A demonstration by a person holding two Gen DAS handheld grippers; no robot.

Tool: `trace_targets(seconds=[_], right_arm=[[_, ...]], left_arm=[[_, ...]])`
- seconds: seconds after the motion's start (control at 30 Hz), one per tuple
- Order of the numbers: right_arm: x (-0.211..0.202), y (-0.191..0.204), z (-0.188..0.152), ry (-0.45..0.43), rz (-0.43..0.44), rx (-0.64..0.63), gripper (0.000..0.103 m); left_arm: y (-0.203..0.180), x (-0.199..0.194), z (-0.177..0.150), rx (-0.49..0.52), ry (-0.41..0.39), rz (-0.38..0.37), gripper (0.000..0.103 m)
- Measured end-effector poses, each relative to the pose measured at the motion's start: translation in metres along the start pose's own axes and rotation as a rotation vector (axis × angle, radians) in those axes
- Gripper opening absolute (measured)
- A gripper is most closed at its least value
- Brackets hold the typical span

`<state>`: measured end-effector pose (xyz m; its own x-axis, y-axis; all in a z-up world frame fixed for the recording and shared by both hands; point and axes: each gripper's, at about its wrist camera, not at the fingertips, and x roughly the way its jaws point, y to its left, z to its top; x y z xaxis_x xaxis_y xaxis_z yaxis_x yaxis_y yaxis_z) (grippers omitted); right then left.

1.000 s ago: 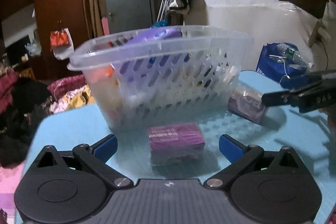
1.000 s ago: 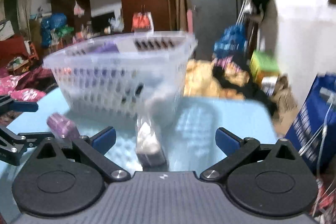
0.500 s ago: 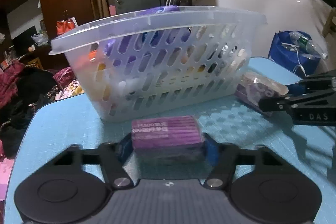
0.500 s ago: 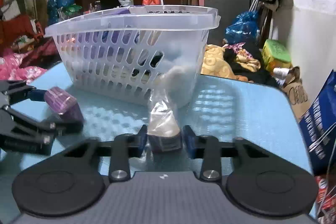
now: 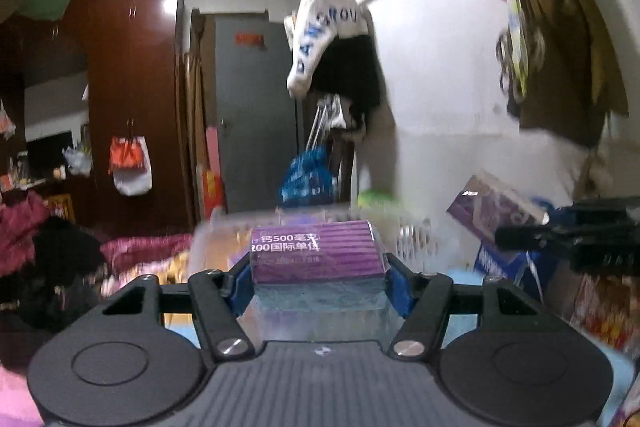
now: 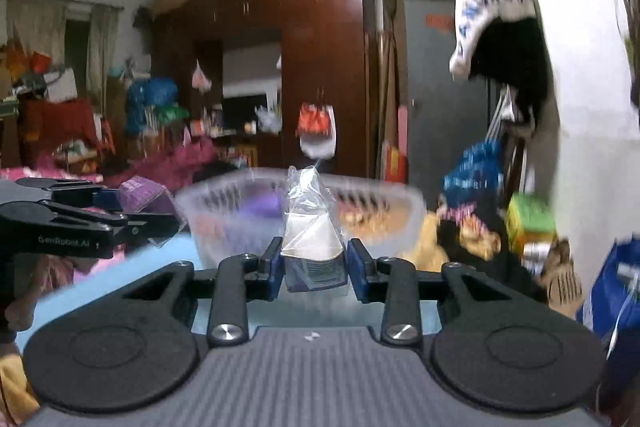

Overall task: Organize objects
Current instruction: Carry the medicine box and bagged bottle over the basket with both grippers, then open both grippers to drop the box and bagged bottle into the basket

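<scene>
My left gripper (image 5: 318, 279) is shut on a purple wrapped box (image 5: 316, 251) with white print, held up in the air. It also shows at the left of the right wrist view (image 6: 140, 193). My right gripper (image 6: 314, 269) is shut on a clear-wrapped packet (image 6: 312, 239) with a purple base, also lifted. That packet appears at the right of the left wrist view (image 5: 496, 207). A clear slotted basket (image 6: 380, 227) with several items inside stands just beyond and below both grippers; its rim shows blurred in the left wrist view (image 5: 224, 227).
The blue table top (image 6: 160, 251) lies below. A white wall (image 5: 440, 107) with hanging clothes is to the right. A grey door (image 5: 256, 107) and dark wardrobe (image 5: 132, 87) stand behind. A blue bag (image 6: 616, 299) sits at the right.
Both grippers closed on their items, the left on the purple box and the right on the wrapped packet, then lifted them off the table to about basket rim height.
</scene>
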<state>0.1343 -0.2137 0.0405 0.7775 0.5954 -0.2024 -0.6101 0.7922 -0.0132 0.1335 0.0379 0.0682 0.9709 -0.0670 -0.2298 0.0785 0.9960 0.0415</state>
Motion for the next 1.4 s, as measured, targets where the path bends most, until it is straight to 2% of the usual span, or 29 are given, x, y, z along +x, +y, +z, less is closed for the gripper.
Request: trace_targets(seconds=[0.13, 0.2, 0.33, 0.47, 0.63, 0.83, 0.9, 0.93, 0.97, 1.0, 1.03, 1.07, 1.1, 1.17, 1.23, 1.3, 1.4], right_arm=[[0.028, 0.007, 0.038, -0.015, -0.072, -0.049, 0.037], [0.054, 0.004, 0.046, 0.035, -0.093, -0.038, 0.037], [0.099, -0.007, 0.042, 0.146, -0.147, -0.025, 0.037], [0.124, -0.021, 0.033, 0.191, -0.111, 0.055, 0.037], [0.139, -0.02, 0.024, 0.209, -0.1, 0.047, 0.037], [0.142, -0.02, 0.023, 0.241, -0.127, 0.051, 0.037], [0.142, -0.018, 0.022, 0.238, -0.131, 0.053, 0.038], [0.141, -0.017, 0.021, 0.229, -0.135, 0.048, 0.04], [0.141, -0.017, 0.022, 0.226, -0.139, 0.045, 0.051], [0.138, -0.016, 0.022, 0.215, -0.144, 0.043, 0.069], [0.134, -0.015, 0.022, 0.191, -0.153, 0.042, 0.079], [0.129, -0.013, 0.023, 0.162, -0.161, 0.039, 0.098], [0.125, -0.013, 0.024, 0.14, -0.162, 0.033, 0.103], [0.115, -0.013, 0.027, 0.122, -0.139, 0.028, 0.103], [0.104, -0.015, 0.029, 0.129, -0.114, 0.041, 0.103], [0.092, -0.014, 0.031, 0.133, -0.095, 0.044, 0.103], [0.059, -0.007, 0.027, 0.084, -0.105, 0.064, 0.103]], left_arm=[[0.009, 0.033, 0.042, -0.026, 0.036, -0.004, 0.067], [0.015, 0.061, 0.051, -0.038, 0.091, 0.036, 0.068], [0.029, 0.11, 0.046, -0.054, 0.202, 0.055, 0.068], [0.039, 0.124, 0.04, -0.062, 0.223, 0.033, 0.068], [0.046, 0.126, 0.031, -0.073, 0.233, 0.018, 0.068], [0.046, 0.128, 0.024, -0.063, 0.246, 0.016, 0.069], [0.048, 0.13, 0.021, -0.071, 0.24, 0.005, 0.075], [0.049, 0.131, 0.019, -0.078, 0.236, 0.005, 0.085], [0.051, 0.132, 0.018, -0.098, 0.23, 0.0, 0.094], [0.053, 0.131, 0.017, -0.125, 0.22, -0.004, 0.097], [0.053, 0.128, 0.015, -0.146, 0.204, 0.0, 0.101], [0.054, 0.124, 0.015, -0.163, 0.177, 0.016, 0.103], [0.053, 0.121, 0.014, -0.162, 0.154, 0.035, 0.103], [0.049, 0.113, 0.013, -0.121, 0.128, 0.063, 0.103], [0.044, 0.105, 0.013, -0.084, 0.153, 0.061, 0.103], [0.04, 0.095, 0.014, -0.061, 0.173, 0.048, 0.103], [0.035, 0.065, 0.011, -0.034, 0.137, 0.024, 0.103]])
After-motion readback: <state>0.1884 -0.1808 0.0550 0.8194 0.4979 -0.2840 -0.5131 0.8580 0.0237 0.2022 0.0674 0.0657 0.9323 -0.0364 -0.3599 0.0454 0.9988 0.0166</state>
